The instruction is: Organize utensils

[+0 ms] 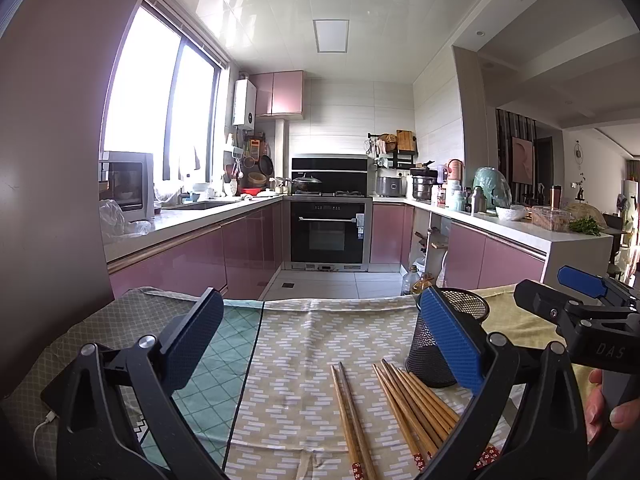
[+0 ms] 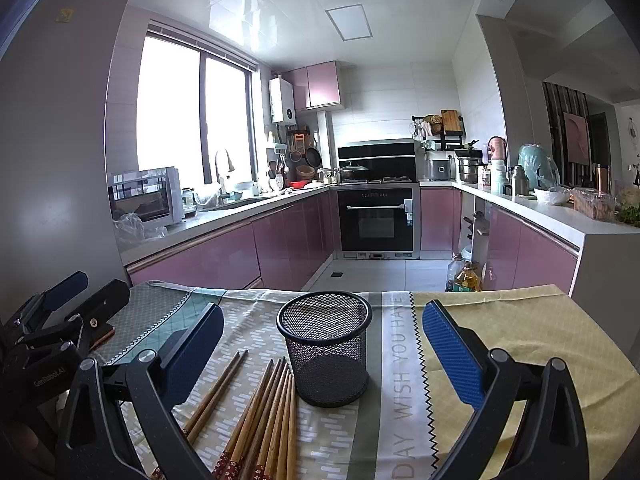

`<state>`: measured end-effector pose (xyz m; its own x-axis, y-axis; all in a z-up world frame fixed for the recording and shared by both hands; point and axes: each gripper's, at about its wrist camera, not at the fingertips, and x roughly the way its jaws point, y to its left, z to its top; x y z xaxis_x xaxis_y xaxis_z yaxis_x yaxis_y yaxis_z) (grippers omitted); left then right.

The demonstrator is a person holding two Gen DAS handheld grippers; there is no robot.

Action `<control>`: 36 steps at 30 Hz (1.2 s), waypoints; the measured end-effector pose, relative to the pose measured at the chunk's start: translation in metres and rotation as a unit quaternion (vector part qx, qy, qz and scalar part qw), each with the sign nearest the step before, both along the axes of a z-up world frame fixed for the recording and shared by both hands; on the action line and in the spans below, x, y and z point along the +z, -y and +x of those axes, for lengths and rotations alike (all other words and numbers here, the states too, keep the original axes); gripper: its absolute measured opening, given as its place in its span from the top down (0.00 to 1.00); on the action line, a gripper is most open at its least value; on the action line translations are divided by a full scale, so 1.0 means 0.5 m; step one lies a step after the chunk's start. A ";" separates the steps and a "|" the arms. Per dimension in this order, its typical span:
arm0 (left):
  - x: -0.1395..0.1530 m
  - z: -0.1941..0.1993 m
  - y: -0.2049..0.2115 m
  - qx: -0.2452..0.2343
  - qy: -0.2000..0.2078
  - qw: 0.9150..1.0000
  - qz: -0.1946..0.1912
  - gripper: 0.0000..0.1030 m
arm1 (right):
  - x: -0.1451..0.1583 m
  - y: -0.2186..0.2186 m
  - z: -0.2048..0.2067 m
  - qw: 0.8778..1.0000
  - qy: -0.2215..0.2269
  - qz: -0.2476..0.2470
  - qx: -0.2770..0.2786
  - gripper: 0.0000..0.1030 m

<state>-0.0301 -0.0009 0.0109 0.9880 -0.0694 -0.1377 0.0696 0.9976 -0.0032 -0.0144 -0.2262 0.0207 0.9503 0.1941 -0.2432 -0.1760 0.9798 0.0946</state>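
Note:
Several wooden chopsticks with red patterned ends lie on the patterned tablecloth. A separate pair rests just left of the bunch. A black mesh cup stands upright and empty at their far right. My left gripper hovers open above the cloth, holding nothing; its right finger hides part of the cup. In the right wrist view the mesh cup stands centred between the open fingers of my right gripper, with the chopsticks to its lower left.
The table's far edge drops to a tiled kitchen floor with oil bottles beside it. Pink cabinets, an oven and crowded counters stand beyond. A phone and a white cable lie at the table's left.

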 end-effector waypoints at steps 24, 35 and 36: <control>-0.008 -0.002 0.002 0.001 -0.008 1.000 0.001 0.06 | 0.000 0.000 0.002 1.000 -0.001 0.000 0.000 0.06; -0.007 0.000 0.004 0.001 -0.012 1.000 0.003 0.06 | 0.000 0.001 0.001 1.000 -0.002 0.000 0.001 0.06; -0.008 -0.001 0.004 0.000 -0.013 1.000 0.003 0.06 | 0.000 0.001 0.001 1.000 -0.002 0.000 0.000 0.06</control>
<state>-0.0305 -0.0030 0.0067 0.9842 -0.0678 -0.1635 0.0688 0.9976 0.0006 -0.0140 -0.2267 0.0206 0.9493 0.1951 -0.2466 -0.1765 0.9797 0.0955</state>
